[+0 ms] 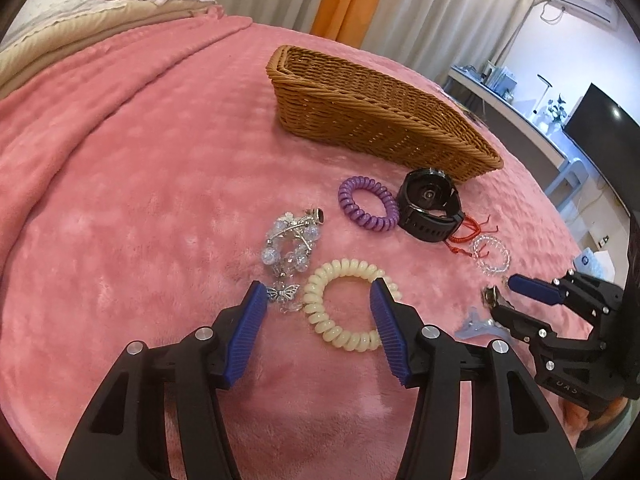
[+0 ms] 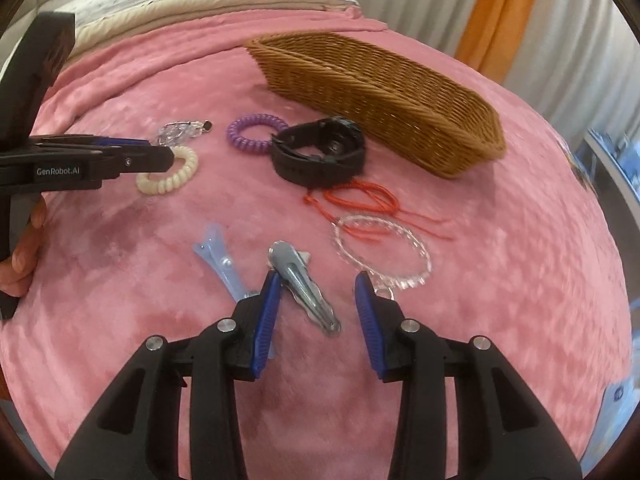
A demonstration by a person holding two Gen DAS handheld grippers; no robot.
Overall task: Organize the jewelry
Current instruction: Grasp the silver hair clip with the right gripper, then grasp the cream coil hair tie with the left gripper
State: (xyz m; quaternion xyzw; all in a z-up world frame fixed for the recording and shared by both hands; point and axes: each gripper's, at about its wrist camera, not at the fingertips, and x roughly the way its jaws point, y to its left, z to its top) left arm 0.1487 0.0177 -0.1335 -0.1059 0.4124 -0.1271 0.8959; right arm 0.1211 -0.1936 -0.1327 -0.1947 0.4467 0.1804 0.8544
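A cream coil hair tie (image 1: 320,322) lies on the pink blanket (image 1: 160,200) between the fingers of my left gripper (image 1: 318,292), which is open around it; the right pad is at its rim, the left pad stands clear beside a butterfly charm. A silver hair clip (image 2: 304,284) lies between the fingers of my right gripper (image 2: 318,278), close to the left pad, with a gap to the right pad. That gripper is open. The wicker basket (image 1: 372,116) stands beyond the jewelry. In the right wrist view my left gripper (image 2: 160,152) hovers over the cream tie (image 2: 168,178).
Also on the blanket are a purple coil tie (image 1: 368,204), a black watch (image 1: 430,208), a red cord (image 2: 356,196), a clear bead bracelet (image 2: 384,256), a crystal bead bracelet (image 1: 288,248) and a pale blue clip (image 2: 218,256). A hand (image 2: 24,248) holds the left gripper.
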